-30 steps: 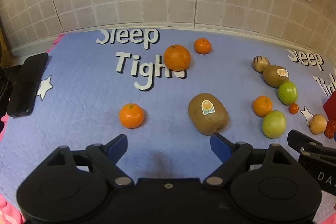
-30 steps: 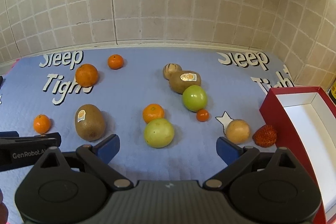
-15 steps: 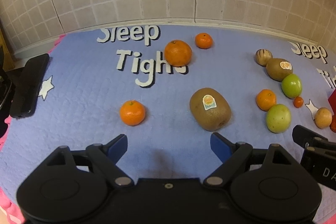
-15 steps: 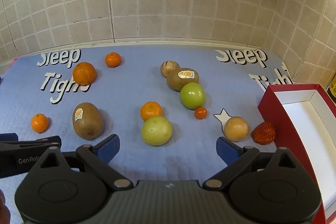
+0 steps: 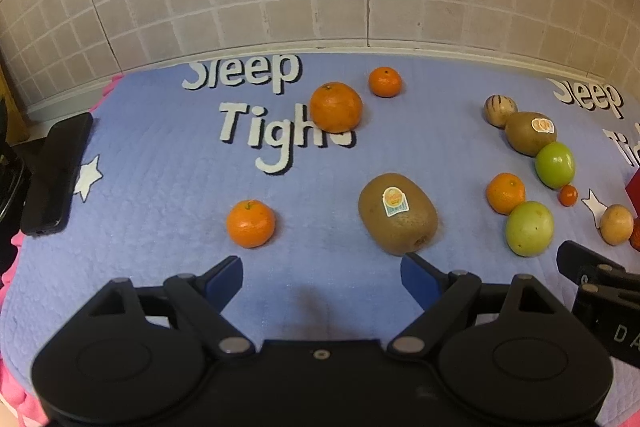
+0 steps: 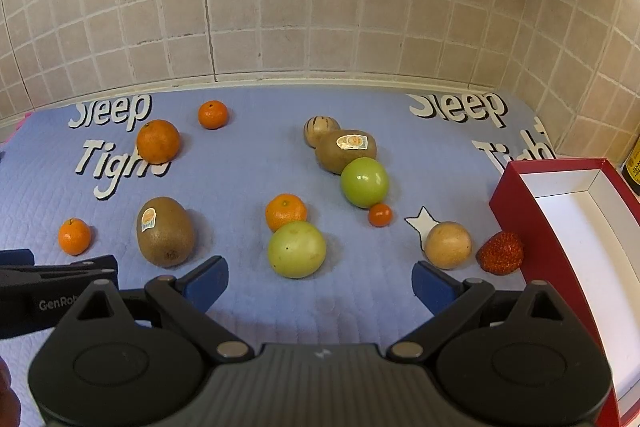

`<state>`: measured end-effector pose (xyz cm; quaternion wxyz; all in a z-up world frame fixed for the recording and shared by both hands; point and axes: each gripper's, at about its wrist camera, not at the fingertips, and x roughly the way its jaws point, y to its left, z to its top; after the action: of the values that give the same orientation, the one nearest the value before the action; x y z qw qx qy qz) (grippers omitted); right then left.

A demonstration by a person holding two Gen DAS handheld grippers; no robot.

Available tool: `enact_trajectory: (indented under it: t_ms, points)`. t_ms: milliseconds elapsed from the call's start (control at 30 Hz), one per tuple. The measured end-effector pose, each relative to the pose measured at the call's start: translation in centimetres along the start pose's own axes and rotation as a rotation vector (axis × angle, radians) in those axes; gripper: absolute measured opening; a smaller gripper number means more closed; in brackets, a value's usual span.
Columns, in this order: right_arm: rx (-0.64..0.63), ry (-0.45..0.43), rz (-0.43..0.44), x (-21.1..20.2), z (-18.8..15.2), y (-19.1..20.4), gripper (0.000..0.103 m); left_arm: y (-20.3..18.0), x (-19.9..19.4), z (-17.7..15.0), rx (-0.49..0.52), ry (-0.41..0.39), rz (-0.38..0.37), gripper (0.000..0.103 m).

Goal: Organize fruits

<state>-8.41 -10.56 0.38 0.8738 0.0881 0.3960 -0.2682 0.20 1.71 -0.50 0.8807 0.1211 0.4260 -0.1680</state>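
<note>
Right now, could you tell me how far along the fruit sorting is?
Nothing looks done yet: the red box shows only its white inside, no fruit. Nothing is in hand either; the left gripper and right gripper are both open, with nothing between their fingers. Everything is left: the oranges, kiwis, green fruits and the strawberry all lie on the blue mat.

Quilted cloth mat (image 6: 248, 179) (matt); glossy green fruit (image 6: 364, 182).

I see fruit scattered on the blue mat: a stickered kiwi (image 6: 165, 231) lying beside a small mandarin (image 6: 74, 235), a pale green apple (image 6: 297, 249) touching another mandarin (image 6: 285, 212), and a strawberry (image 6: 501, 252) just beside the empty red box (image 6: 520, 203).
</note>
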Motion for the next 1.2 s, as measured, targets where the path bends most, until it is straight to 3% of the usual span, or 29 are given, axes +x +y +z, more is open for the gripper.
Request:
enact_trajectory:
  t_ms: [533, 767, 867, 967, 1033, 1200]
  points:
    - [-0.003, -0.004, -0.005, 0.1, 0.2, 0.0, 0.1, -0.2, 0.3, 0.2, 0.008, 0.003, -0.001, 0.102]
    - [-0.001, -0.012, -0.006, 0.6, 0.5, -0.2, 0.1, -0.9, 0.4, 0.4, 0.044, -0.004, 0.039, 0.103]
    - [0.0, -0.065, -0.011, 2.4, 0.2, -0.2, 0.1, -0.3, 0.8, 0.1, 0.023, -0.023, 0.055, 0.103]
    - [-0.024, -0.054, -0.029, 4.9, -1.4, 0.1, 0.1, 0.2, 1.7, -0.1, 0.021, -0.019, 0.067, 0.103]
    - [0.012, -0.016, 0.023, 6.8, -2.2, -0.6, 0.1, 0.5, 2.5, -0.3, 0.011, 0.002, 0.055, 0.103]
    - [0.051, -0.031, 0.035, 10.6, -1.9, -2.0, 0.103, 0.2, 3.9, -0.8, 0.003, 0.049, 0.052, 0.103]
